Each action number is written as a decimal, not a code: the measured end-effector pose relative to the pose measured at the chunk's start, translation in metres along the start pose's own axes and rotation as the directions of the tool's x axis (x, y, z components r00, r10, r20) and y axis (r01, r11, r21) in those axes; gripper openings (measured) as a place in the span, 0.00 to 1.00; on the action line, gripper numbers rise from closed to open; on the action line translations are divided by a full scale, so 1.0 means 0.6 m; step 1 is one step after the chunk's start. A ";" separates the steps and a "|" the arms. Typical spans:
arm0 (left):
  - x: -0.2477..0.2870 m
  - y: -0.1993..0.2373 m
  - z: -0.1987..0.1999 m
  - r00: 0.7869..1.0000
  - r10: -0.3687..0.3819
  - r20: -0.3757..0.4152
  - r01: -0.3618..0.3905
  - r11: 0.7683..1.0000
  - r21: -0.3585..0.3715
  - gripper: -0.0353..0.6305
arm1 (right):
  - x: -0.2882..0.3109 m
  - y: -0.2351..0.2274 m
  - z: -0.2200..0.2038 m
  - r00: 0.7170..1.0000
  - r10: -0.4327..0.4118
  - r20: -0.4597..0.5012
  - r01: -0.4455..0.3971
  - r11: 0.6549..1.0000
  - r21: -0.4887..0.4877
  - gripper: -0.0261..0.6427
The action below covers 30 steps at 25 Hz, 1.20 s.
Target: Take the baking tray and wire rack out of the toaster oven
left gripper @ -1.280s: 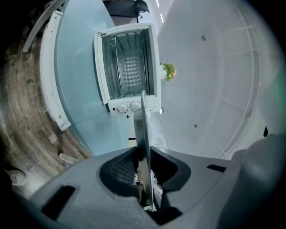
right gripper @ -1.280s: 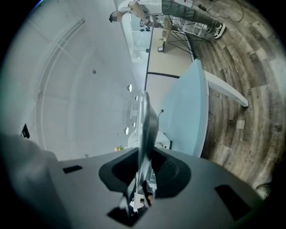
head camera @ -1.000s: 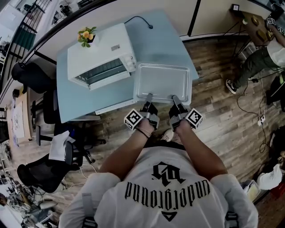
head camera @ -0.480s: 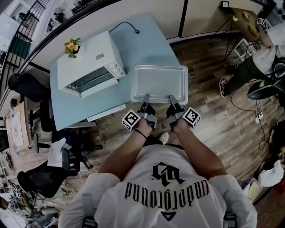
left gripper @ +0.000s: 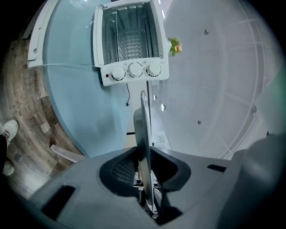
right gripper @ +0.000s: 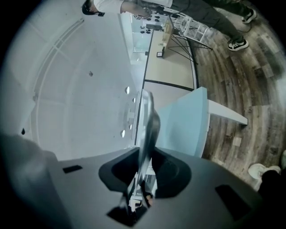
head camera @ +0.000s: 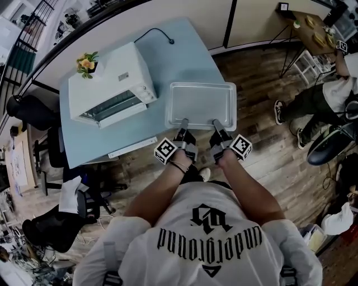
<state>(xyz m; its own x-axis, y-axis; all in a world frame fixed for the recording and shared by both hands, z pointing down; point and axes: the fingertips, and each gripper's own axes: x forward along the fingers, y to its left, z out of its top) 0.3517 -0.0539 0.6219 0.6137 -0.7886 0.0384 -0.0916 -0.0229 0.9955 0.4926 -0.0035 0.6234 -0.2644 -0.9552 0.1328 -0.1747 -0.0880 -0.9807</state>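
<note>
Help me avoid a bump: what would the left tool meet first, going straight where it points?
The left tool grips the baking tray; the toaster oven sits aside, so probably the wall next.

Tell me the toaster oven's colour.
The toaster oven is white; the head view shows it best.

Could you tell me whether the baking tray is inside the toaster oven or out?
Out: the baking tray is beside the toaster oven, apart from it, its near rim gripped by the left claw and right claw.
</note>
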 end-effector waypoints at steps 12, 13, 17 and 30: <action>0.073 0.021 0.089 0.999 0.023 -0.028 -0.023 1.000 0.002 0.18 | 0.118 -0.001 0.000 1.000 0.007 -0.004 -0.007 1.000 0.010 0.17; 0.079 0.021 0.093 0.999 0.026 -0.037 -0.026 1.000 0.003 0.18 | 0.126 -0.001 0.002 1.000 0.006 -0.001 -0.006 1.000 0.011 0.17; 0.105 0.018 0.121 0.999 0.019 -0.048 -0.019 1.000 0.007 0.18 | 0.158 0.006 0.008 1.000 -0.007 0.000 0.007 1.000 -0.004 0.17; 0.143 0.047 0.141 0.997 0.072 0.002 -0.072 0.997 -0.010 0.18 | 0.221 -0.014 0.030 0.995 -0.039 -0.090 0.039 0.999 -0.003 0.17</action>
<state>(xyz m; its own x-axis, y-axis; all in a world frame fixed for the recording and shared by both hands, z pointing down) 0.3356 -0.1741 0.6461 0.6040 -0.7894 0.1096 -0.1275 0.0401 0.9910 0.4761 -0.1347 0.6464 -0.3419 -0.9217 0.1833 -0.1878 -0.1242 -0.9743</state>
